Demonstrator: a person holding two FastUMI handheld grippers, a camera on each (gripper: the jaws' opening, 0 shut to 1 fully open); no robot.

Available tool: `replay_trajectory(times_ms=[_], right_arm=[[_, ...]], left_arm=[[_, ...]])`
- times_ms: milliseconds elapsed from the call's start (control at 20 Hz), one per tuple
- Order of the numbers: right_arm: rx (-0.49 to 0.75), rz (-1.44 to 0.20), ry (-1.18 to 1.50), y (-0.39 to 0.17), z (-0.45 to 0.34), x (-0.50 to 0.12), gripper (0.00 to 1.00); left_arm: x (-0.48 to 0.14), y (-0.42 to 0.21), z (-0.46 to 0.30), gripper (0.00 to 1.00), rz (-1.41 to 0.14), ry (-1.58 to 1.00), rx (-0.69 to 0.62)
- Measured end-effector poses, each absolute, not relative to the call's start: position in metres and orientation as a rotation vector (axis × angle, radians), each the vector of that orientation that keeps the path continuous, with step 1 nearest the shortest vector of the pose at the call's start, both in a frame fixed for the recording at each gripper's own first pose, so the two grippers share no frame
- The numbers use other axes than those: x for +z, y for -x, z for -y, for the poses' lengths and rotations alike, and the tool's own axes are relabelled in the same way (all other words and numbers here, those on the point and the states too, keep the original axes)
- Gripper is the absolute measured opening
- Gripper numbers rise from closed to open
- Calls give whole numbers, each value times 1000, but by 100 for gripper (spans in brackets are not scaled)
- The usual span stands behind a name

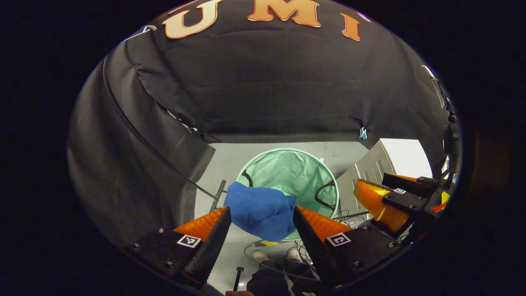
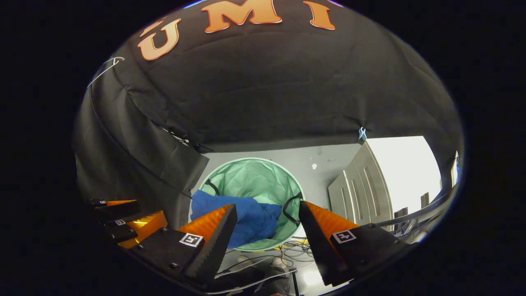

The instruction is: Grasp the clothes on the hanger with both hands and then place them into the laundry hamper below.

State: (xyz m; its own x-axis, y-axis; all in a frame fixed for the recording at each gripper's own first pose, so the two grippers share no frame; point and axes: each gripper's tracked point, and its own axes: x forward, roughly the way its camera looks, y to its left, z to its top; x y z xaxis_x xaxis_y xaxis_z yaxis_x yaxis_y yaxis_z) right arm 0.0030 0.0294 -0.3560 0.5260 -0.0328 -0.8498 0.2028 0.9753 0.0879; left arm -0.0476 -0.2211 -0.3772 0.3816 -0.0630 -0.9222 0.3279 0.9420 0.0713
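In the left gripper view, the left gripper (image 1: 261, 230) has its two fingers spread wide with nothing pressed between them, pointing down toward the floor. Past the fingertips, a crumpled bright blue cloth garment (image 1: 259, 211) shows in the gap between them; whether it touches either finger cannot be told. It overlaps the near rim of the round pale green fabric laundry hamper (image 1: 294, 170), which stands on the grey floor (image 1: 230, 160) with two black loop handles at its rim. To the right in that view the right gripper (image 1: 382, 201) is at about the same height. In the right gripper view, the right gripper (image 2: 267, 228) is likewise released, fingers apart and holding nothing. Beyond them the blue garment (image 2: 242, 220) lies draped over the hamper's (image 2: 257, 179) near left rim, partly inside. The left gripper (image 2: 127, 224) sits at the lower left. Loose cables (image 2: 283, 257) trail on the floor just in front of the hamper.
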Motion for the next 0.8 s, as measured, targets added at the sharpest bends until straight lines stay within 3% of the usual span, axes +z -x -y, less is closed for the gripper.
replay_trajectory(times_ms=[50,800], right_arm=[[-137,-991,-181,-5,-31,-346,99],[-130,-805,-129,18,-12,-218,99]], left_arm=[[-371,44,221,96,-1137,-262,-251],[-232,29,193,95,-822,-217,-200]])
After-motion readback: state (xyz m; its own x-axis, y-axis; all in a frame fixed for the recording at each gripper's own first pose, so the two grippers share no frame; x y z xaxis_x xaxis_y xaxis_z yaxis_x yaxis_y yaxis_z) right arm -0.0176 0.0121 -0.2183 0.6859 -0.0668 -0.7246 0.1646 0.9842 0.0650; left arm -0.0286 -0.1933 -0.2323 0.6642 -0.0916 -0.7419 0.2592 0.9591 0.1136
